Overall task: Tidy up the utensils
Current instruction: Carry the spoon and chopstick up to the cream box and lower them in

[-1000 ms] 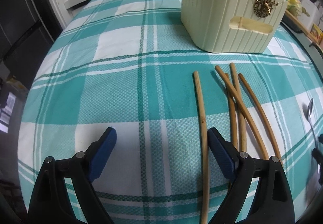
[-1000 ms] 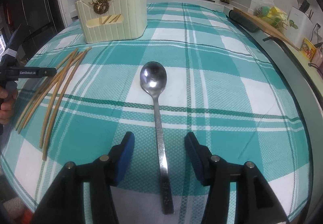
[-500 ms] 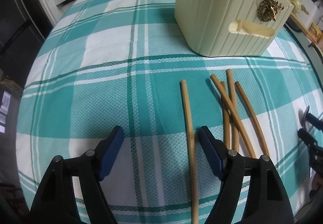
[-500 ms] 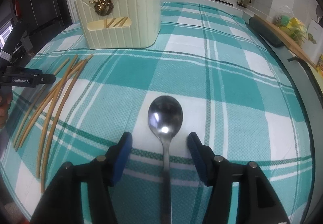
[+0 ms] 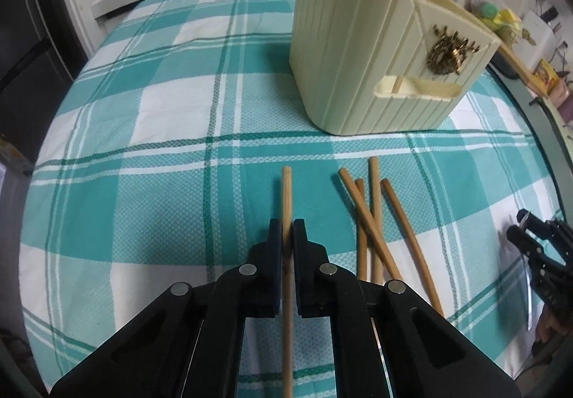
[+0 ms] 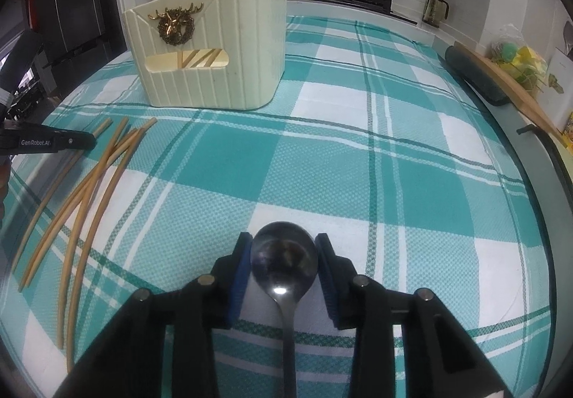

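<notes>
My left gripper (image 5: pixel 284 236) is clenched on a single chopstick (image 5: pixel 286 190), jaws just closed on it. It lies on the teal plaid cloth (image 5: pixel 161 183), apart from the four loose chopsticks (image 5: pixel 372 229) to its right. The cream utensil holder (image 5: pixel 365 50) stands beyond, with sticks already poking out. My right gripper (image 6: pixel 283 254) has just been closing around the spoon (image 6: pixel 284 254): pads flank the bowl at both edges; I can't tell if they press it yet.
</notes>
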Demonstrator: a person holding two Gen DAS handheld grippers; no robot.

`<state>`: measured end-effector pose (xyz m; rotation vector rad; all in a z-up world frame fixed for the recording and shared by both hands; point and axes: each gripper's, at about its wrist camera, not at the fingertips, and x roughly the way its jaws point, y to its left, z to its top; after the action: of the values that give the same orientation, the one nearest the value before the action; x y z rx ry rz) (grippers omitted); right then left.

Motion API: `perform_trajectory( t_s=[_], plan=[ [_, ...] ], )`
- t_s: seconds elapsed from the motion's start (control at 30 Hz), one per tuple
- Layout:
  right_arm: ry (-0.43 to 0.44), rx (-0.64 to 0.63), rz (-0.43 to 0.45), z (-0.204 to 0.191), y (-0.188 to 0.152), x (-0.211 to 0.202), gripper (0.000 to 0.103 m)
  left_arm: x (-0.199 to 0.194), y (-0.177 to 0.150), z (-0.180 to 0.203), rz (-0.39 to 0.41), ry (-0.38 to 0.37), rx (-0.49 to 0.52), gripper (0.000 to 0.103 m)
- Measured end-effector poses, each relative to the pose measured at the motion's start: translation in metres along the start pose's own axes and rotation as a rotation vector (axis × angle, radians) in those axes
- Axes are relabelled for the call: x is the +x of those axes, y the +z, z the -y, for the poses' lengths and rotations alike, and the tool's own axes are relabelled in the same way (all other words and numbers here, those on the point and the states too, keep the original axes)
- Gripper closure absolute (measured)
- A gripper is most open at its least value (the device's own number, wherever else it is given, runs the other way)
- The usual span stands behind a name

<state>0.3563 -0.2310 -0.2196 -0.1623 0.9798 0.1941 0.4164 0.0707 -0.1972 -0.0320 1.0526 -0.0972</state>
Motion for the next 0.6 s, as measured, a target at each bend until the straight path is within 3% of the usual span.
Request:
perform_trajectory(
  t_s=[0.37, 0.6],
  plan=[
    [0.113, 0.054, 0.155, 0.014, 0.009, -0.095, 0.067, -0.135, -0.014, 0.005, 0.247, -0.088, 0.004, 0.099],
    [0.147, 0.065, 0.25, 0.01, 0.005, -0.146, 0.067, -0.188, -0.026, 0.013, 0.347, -0.124, 0.028, 0.099]
  ],
)
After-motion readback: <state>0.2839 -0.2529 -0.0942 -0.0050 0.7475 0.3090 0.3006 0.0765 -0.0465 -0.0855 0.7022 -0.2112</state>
